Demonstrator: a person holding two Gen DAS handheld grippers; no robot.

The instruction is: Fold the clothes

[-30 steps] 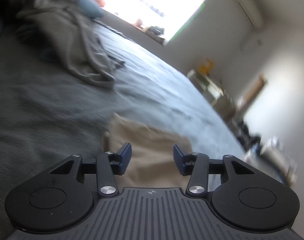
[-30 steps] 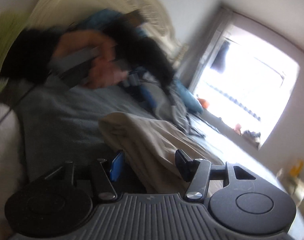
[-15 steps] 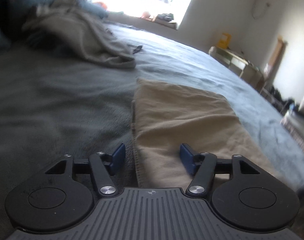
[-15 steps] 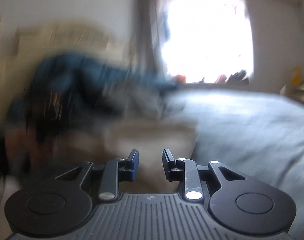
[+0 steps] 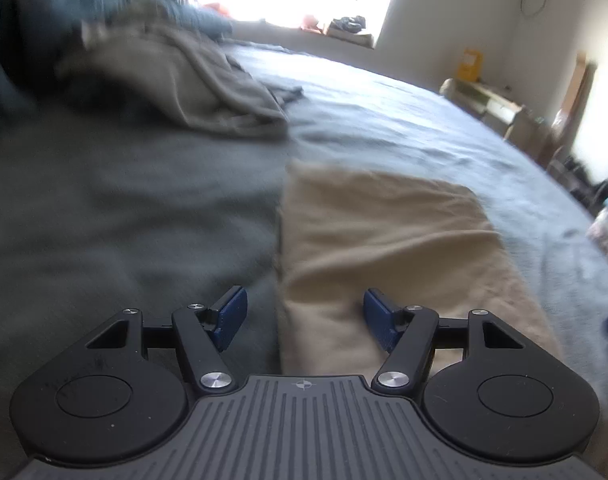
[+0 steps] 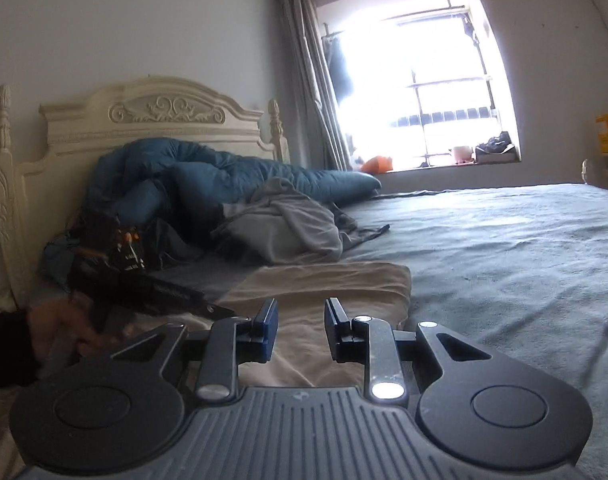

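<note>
Bedroom interior. Bed [image 6: 504,248] covered with a grey-blue blanket, extending ahead of and beneath the tongs. Cream carved headboard [image 6: 151,120] stands ahead-left of the right tongs, against a plain wall. Rolled blue duvet [image 6: 207,176] lies at the foot of the headboard. Window [image 6: 420,92] ahead-right, brightly overexposed, barred, with grey curtain [image 6: 312,80] drawn to its left side. Sill carries an orange item [image 6: 378,164], a pale pot [image 6: 462,154] and a dark bundle [image 6: 496,146]; none identifiable further. Yellow container [image 5: 472,65] stands far right of the left tongs, on low furniture against the wall.
</note>
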